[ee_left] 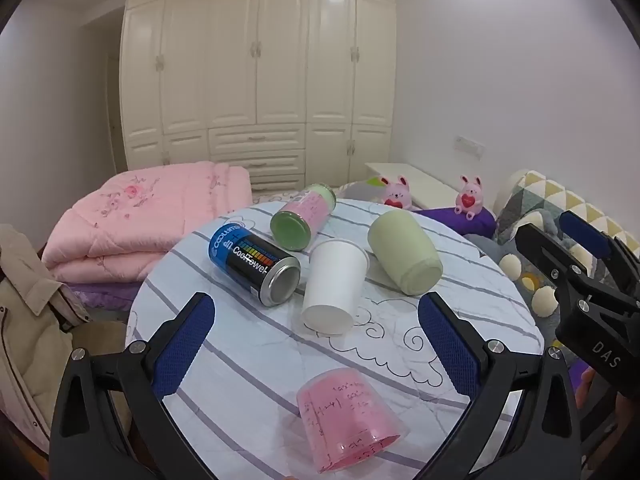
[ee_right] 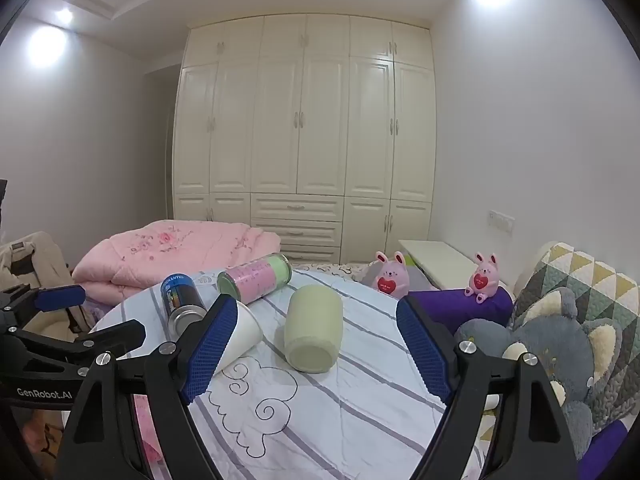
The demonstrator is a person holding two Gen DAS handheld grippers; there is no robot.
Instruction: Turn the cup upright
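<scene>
Several cups lie on their sides on a round table (ee_left: 248,360) with a striped cloth. A pink translucent cup (ee_left: 348,416) lies nearest, just below my open, empty left gripper (ee_left: 316,344). A white paper cup (ee_left: 334,286) lies in the middle, also in the right wrist view (ee_right: 244,334). A pale green cup (ee_left: 404,258) lies to its right and shows ahead of my open, empty right gripper (ee_right: 316,344) as well (ee_right: 314,330). The right gripper shows at the right edge of the left wrist view (ee_left: 576,248).
A blue and black can (ee_left: 254,262) and a pink and green jar (ee_left: 306,216) lie on their sides at the table's far left. A folded pink quilt (ee_left: 148,224) is behind left. Plush toys (ee_right: 560,344) and cushions sit right. A wardrobe (ee_right: 304,140) fills the back wall.
</scene>
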